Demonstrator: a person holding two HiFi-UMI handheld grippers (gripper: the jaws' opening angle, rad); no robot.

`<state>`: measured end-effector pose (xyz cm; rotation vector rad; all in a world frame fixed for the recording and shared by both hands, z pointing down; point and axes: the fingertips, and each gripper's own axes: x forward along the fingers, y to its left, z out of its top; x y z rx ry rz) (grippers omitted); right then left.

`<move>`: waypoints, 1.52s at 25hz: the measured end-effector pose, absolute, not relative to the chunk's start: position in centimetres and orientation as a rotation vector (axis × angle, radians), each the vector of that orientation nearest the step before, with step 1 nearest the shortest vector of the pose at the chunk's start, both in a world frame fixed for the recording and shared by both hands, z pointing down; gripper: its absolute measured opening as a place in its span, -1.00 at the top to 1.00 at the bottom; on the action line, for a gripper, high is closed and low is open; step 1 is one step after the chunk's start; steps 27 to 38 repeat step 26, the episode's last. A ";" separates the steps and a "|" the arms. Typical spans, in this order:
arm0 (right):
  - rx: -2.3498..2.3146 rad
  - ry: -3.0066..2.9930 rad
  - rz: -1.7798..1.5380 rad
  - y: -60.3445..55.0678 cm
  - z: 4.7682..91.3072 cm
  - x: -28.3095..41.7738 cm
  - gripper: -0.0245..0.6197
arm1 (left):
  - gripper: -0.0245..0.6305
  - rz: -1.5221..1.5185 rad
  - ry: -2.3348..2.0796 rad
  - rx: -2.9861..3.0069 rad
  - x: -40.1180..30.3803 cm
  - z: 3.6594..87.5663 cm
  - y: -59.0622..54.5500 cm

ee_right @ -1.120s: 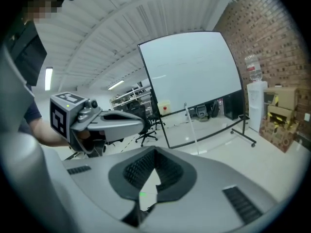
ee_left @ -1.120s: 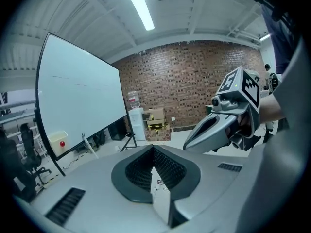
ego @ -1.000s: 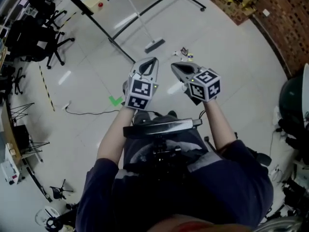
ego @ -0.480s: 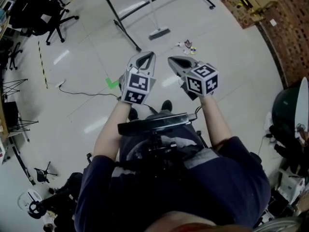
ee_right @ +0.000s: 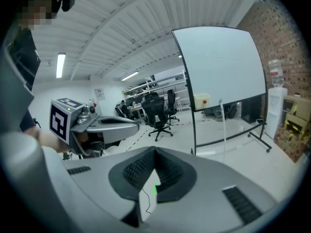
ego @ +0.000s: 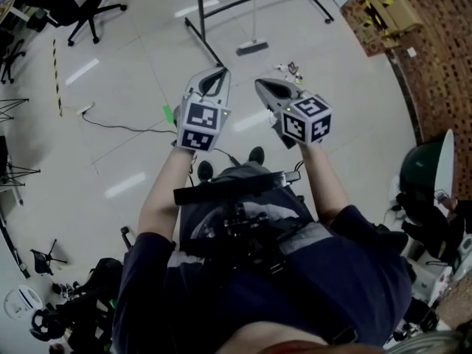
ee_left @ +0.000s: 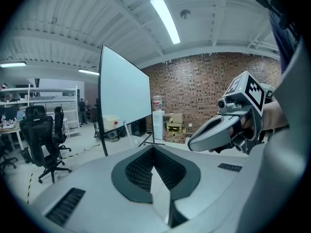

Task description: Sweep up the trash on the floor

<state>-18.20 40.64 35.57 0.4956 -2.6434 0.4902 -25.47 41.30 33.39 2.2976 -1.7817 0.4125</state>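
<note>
The person's left gripper (ego: 219, 76) is held out low over the pale tiled floor (ego: 133, 65) with its grey jaws pressed together on nothing, and a short green tape mark (ego: 167, 114) lies on the tiles just to its left. Ahead of the gap between the two tools stands the long-handled broom with a flat grey head (ego: 252, 48). Its head rests on the floor and its pale handle rises steeply away from the person, beside the black frame of a wheeled whiteboard (ee_left: 124, 89). The long axis to be grasped is therefore close to upright, and neither tool is clearly nearer to it. The right gripper (ego: 261, 85) is likewise closed and empty, level with its partner and close beside it. The trash, a small scatter of mixed litter (ego: 290, 68), lies on the floor ahead of this gripper and slightly to its right, just right of the broom head, so the right hand looks the nearer one to it. No brand or wording can be read. The cubes on the grippers carry only black-and-white square patterns, and the print on the cardboard boxes (ego: 387, 6) by the brick wall (ego: 435, 57) far to the right is too small to make out.
</note>
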 end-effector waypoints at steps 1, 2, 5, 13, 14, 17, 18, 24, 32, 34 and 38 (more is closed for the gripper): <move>0.513 -2.641 0.479 41.5 35.4 -19.5 0.90 | 0.87 0.391 -1.785 2.293 -27.0 33.3 42.3; 0.531 -2.641 0.469 42.4 35.2 -20.8 0.90 | 0.87 0.371 -1.791 2.282 -28.5 33.3 43.2; 0.573 -2.657 0.449 44.5 34.0 -24.1 0.90 | 0.87 0.325 -1.833 2.232 -32.8 33.1 45.0; 0.823 -2.661 0.492 44.3 30.7 -19.1 0.90 | 0.87 0.256 -1.671 2.408 -27.8 30.2 43.5; 0.855 -2.656 0.503 44.1 30.6 -17.6 0.90 | 0.87 0.259 -1.644 2.428 -26.5 30.1 43.2; 0.927 -2.639 0.529 43.7 30.6 -14.1 0.90 | 0.87 0.262 -1.591 2.461 -23.4 29.7 42.2; 0.945 -2.634 0.534 43.6 30.6 -13.1 0.90 | 0.87 0.264 -1.577 2.473 -22.5 29.5 41.9; 1.005 -2.631 0.572 42.6 30.3 -8.2 0.90 | 0.87 0.283 -1.533 2.515 -18.2 28.9 41.2; 1.014 -2.631 0.585 42.6 30.4 -6.7 0.90 | 0.87 0.289 -1.527 2.511 -17.2 29.2 41.3; 1.014 -2.631 0.585 42.6 30.4 -6.7 0.90 | 0.87 0.289 -1.527 2.511 -17.2 29.2 41.3; 1.014 -2.631 0.585 42.6 30.4 -6.7 0.90 | 0.87 0.289 -1.527 2.511 -17.2 29.2 41.3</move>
